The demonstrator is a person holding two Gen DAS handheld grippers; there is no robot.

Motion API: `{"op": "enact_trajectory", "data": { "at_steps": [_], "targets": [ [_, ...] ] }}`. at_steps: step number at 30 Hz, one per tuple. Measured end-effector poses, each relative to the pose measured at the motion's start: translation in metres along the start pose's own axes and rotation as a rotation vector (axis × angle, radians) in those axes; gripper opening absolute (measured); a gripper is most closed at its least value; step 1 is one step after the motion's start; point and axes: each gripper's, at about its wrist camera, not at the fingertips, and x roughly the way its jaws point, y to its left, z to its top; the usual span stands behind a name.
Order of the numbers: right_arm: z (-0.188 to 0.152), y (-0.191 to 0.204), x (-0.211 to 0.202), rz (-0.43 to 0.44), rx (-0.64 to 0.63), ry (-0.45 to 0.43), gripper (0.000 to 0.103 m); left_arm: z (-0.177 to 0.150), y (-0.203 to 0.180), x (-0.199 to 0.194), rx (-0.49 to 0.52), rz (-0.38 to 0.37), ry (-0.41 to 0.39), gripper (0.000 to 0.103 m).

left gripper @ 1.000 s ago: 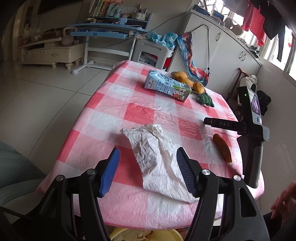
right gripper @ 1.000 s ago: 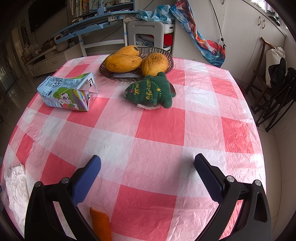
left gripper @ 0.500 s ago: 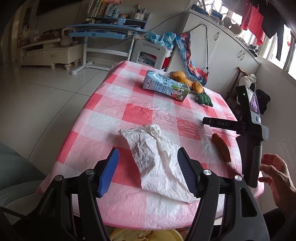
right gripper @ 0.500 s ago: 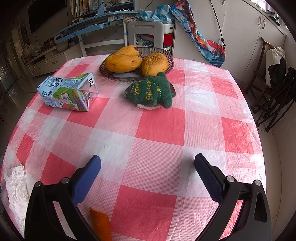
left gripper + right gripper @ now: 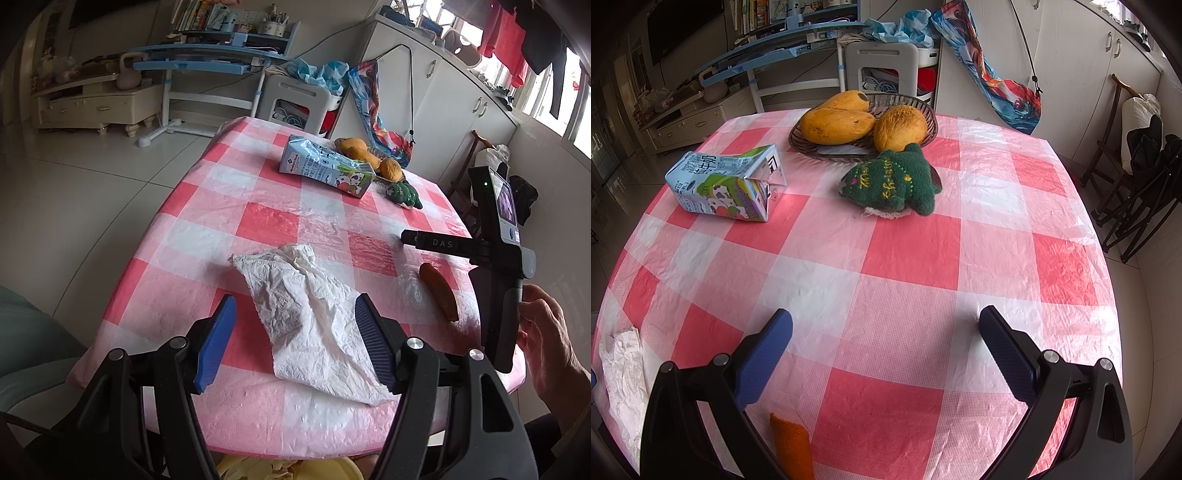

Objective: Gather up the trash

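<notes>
Two grippers, both jaws apart, gripping nothing. Left gripper (image 5: 293, 341) straddles the crumpled tissue (image 5: 314, 328) at the table's near edge; whether the pads touch it, can't tell. Right gripper (image 5: 886, 356) gapes wide over bare tablecloth (image 5: 905, 258), orange peel (image 5: 792, 446) just beside its left finger. Milk carton (image 5: 727, 184) lies near the far-left edge; green toy (image 5: 892, 182) reads "Christm…". Right handle reads "DAS".

"DAS" on the black handheld bar (image 5: 443, 245)

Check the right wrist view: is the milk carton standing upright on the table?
No, the milk carton lies on its side on the checked tablecloth, left of the green plush toy.
</notes>
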Motion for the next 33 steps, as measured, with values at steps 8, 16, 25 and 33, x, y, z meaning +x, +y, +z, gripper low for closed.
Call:
{"op": "enact_trajectory", "data": {
  "at_steps": [8, 16, 25, 33],
  "targets": [
    [0.000, 0.000, 0.000, 0.000, 0.000, 0.000, 0.096, 0.000, -0.001, 0.000, 0.002, 0.000, 0.000, 0.064],
    [0.001, -0.001, 0.001, 0.000, 0.000, 0.000, 0.096, -0.001, -0.006, 0.001, 0.023, -0.002, -0.001, 0.066],
    [-0.002, 0.000, -0.002, 0.002, -0.008, 0.008, 0.096, -0.001, -0.010, -0.001, 0.046, 0.003, -0.009, 0.068],
    [-0.008, -0.010, -0.020, -0.043, 0.028, -0.027, 0.096, -0.002, -0.008, -0.002, 0.046, 0.005, -0.013, 0.069]
  ]
}}
